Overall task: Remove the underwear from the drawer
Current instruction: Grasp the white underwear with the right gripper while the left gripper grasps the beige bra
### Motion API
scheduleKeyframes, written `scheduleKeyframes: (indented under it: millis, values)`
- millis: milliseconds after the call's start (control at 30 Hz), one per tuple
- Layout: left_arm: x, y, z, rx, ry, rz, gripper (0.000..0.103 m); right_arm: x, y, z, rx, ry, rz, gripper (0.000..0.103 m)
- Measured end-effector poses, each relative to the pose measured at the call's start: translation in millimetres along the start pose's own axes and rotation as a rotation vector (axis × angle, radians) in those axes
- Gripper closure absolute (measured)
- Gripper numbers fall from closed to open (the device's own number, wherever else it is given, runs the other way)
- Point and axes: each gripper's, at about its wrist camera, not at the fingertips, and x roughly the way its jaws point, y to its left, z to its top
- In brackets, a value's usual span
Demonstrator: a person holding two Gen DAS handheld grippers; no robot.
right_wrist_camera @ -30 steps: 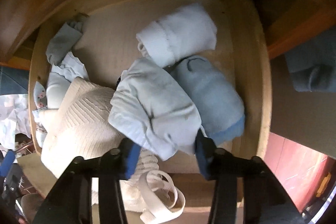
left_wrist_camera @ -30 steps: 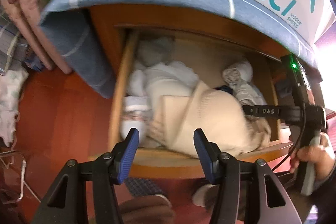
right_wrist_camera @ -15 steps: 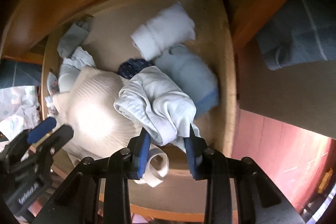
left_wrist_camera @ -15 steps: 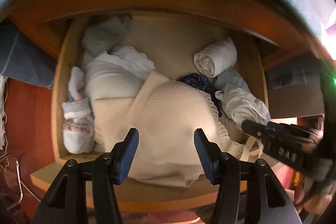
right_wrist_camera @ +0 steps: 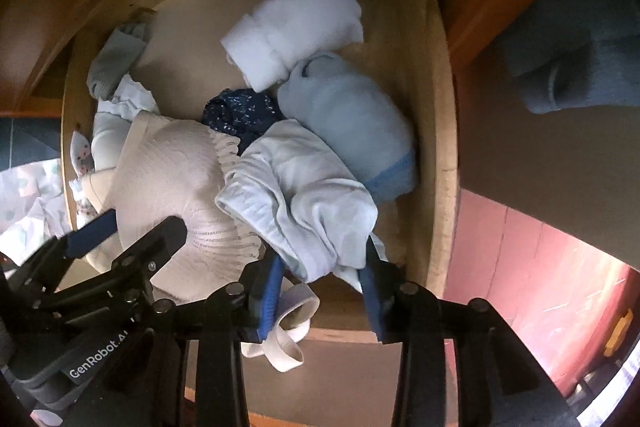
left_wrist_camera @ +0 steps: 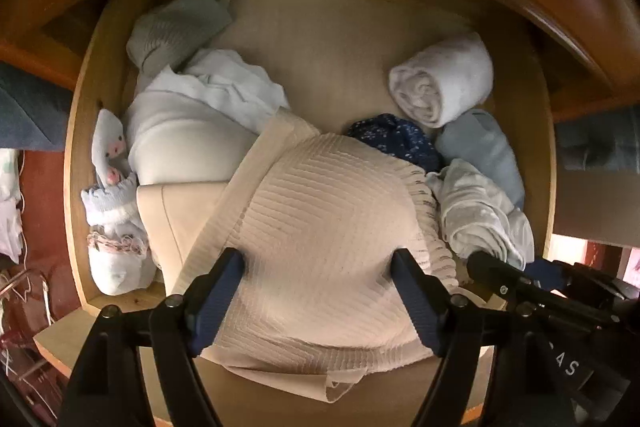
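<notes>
Your right gripper (right_wrist_camera: 322, 291) is the one that matters here. The crumpled pale underwear (right_wrist_camera: 304, 195) sits right between its jaws, its near end hanging into the gap while the bulk stretches forward and a bit left into the drawer (right_wrist_camera: 440, 131). The jaws are partly closed around that hanging end; the blue pads look like they touch the fabric on both sides, but I can't tell if it's a firm pinch yet. I'd squeeze before lifting, since it's soft cloth and will slip.

Your left gripper (left_wrist_camera: 320, 291) has its jaws spread wide, straddling the ribbed cream garment (left_wrist_camera: 320, 235) and gripping nothing. It's further from the underwear, which lies off to the right of its jaws.

Count, as far as I can see: one pale underwear, one ribbed cream piece, one white roll (left_wrist_camera: 442, 81), one light blue folded piece (right_wrist_camera: 352, 123), one dark navy patterned piece (left_wrist_camera: 394, 139), and one loose strap loop (right_wrist_camera: 290, 331) just under your right jaws. The small stuff along the far left is bunched up, so no clean count there.
</notes>
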Motion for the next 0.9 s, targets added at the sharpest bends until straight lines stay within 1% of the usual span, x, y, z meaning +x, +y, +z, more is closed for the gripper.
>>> scheduleKeyframes:
  millis: [100, 200, 267, 400, 533, 567, 700, 767, 867, 900]
  values:
    - [7.4, 2.8, 3.0, -0.015, 0.024, -0.001, 0.023, 9.3, -2.3, 6.9, 0.015, 0.026, -0.003, 0.062]
    - [12.8, 7.7, 8.2, -0.048, 0.051, -0.032, 0.023, 15.7, -4.3, 14.7, 0.021, 0.035, -0.011, 0.056]
    - [13.2, 11.5, 10.1, -0.063, 0.06, -0.05, 0.023, 15.7, -5.7, 18.6, 0.022, 0.028, -0.017, 0.047]
    - [15.6, 16.1, 12.8, -0.094, 0.072, -0.072, 0.023, 18.2, -5.1, 27.4, 0.025, 0.01, -0.023, 0.045]
    - [22.5, 22.9, 17.7, -0.12, 0.078, -0.102, 0.023, 15.8, -8.8, 34.1, 0.055, -0.014, 0.003, 0.042]
    - [25.0, 24.9, 18.1, -0.13, 0.076, -0.104, 0.023, 14.2, -7.3, 34.2, 0.053, -0.021, 0.0, 0.042]
    - [29.9, 31.3, 19.3, -0.148, 0.065, -0.11, 0.023, 14.2, 3.7, 43.9, 0.008, -0.042, -0.062, 0.042]
    - [30.2, 34.0, 17.7, -0.143, 0.047, -0.117, 0.023, 14.4, 6.3, 47.1, -0.002, -0.045, -0.065, 0.042]
    - [28.1, 31.6, 14.0, -0.112, 0.03, -0.1, 0.03, 16.7, 14.8, 52.0, -0.017, -0.048, -0.081, 0.042]
    - [27.0, 31.7, 12.3, -0.102, 0.025, -0.094, 0.036, 18.8, 18.8, 53.3, -0.022, -0.048, -0.089, 0.042]
